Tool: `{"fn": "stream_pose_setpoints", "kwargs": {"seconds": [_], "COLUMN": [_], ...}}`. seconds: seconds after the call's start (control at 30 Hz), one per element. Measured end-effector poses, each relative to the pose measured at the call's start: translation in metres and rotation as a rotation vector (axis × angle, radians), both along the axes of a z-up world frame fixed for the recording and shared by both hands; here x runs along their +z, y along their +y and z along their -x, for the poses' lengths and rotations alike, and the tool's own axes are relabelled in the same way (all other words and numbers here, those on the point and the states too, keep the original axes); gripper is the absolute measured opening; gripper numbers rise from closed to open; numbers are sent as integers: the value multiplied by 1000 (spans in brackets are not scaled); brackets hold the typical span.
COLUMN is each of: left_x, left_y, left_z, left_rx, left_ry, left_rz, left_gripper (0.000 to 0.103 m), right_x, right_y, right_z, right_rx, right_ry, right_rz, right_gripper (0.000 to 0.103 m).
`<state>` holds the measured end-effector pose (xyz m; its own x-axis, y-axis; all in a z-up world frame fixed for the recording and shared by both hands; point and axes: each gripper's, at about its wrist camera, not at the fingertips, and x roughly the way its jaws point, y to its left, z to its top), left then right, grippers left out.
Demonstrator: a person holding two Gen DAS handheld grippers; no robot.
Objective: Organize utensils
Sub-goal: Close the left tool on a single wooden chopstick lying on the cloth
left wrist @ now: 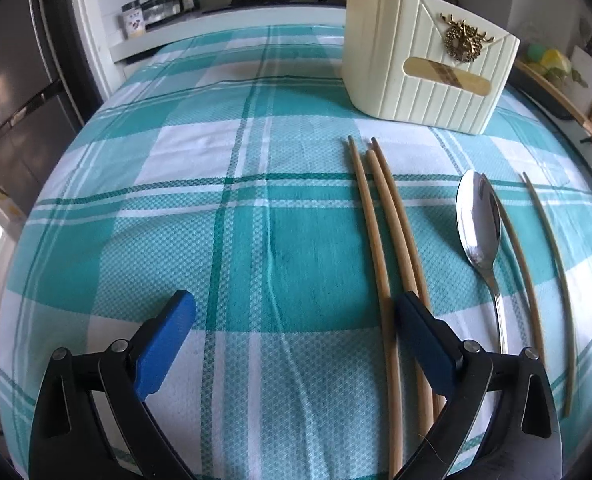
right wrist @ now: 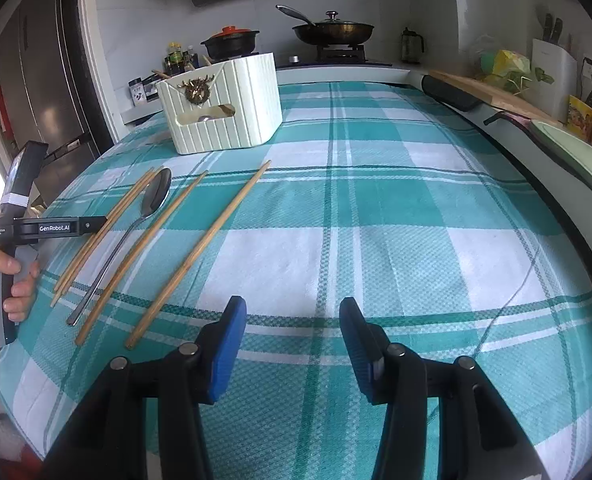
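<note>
On left gripper [right wrist: 40, 228]: "GenRobot.AI" | left fingers [left wrist: 168, 336] spread wide, empty | right fingers [right wrist: 228, 352] apart, empty

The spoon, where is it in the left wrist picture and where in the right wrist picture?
Left wrist view: the spoon lies right of centre, bowl pointing away, right of three chopsticks.
Right wrist view: the spoon lies at left, among the chopsticks.
Shared landmark: the cream utensil holder stands beyond the spoon in both.

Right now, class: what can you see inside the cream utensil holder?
Chopstick ends stick out above the utensil holder's rim; through its front slot show a wooden piece and something metallic. The walls hide the rest.
</note>
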<state>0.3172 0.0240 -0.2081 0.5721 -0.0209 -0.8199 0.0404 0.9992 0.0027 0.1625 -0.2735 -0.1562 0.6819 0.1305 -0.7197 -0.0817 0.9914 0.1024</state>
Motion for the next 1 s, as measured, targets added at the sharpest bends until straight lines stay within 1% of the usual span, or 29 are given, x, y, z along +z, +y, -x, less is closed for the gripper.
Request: {"fn": "stream_pose_setpoints", "kwargs": {"seconds": [0.03,0.1,0.13,0.2,0.23,0.27,0.3,0.33,0.37,0.47,0.53,0.77,1.0], "left_x": [0,3,4,7,7,8,9,9,10,10,10,11,10], "left_y": [0,-2,-4,-10,-12,-14,-17,-20,-22,-27,-28,-24,-23], "left_z": [1,4,6,11,13,14,16,17,19,23,26,33,34], "left_rx": [0,-13,-23,-41,-57,-65,-72,-83,-91,-74,-55,-15,-16], "left_ry": [0,-6,-10,-24,-26,-28,-32,-34,-34,-48,-51,-37,-35], "left_rz": [-1,0,-1,-18,-5,-1,-11,-7,-4,-21,-26,2,8], "left_gripper": [97,88,80,69,54,43,35,19,11,6,5,5,5], "right_x": [0,-1,-1,-2,-2,-2,-2,-2,-2,-2,-1,-3,-2], "right_y": [0,0,0,0,-1,-1,-2,-2,-3,-3,-4,-3,-4], "right_z": [0,-2,-3,-4,-4,-4,-4,-4,-4,-3,-2,-5,-3], "right_rx": [1,2,3,3,1,-1,-2,-4,-5,-8,-12,-7,-26], "right_ry": [3,13,18,24,27,28,28,29,29,26,18,39,33], "right_rz": [-1,-2,-3,-6,-10,-12,-15,-18,-18,-19,-23,-21,-16], "right_gripper": [49,49,49,49,49,49,49,49,49,49,49,49,49]}}
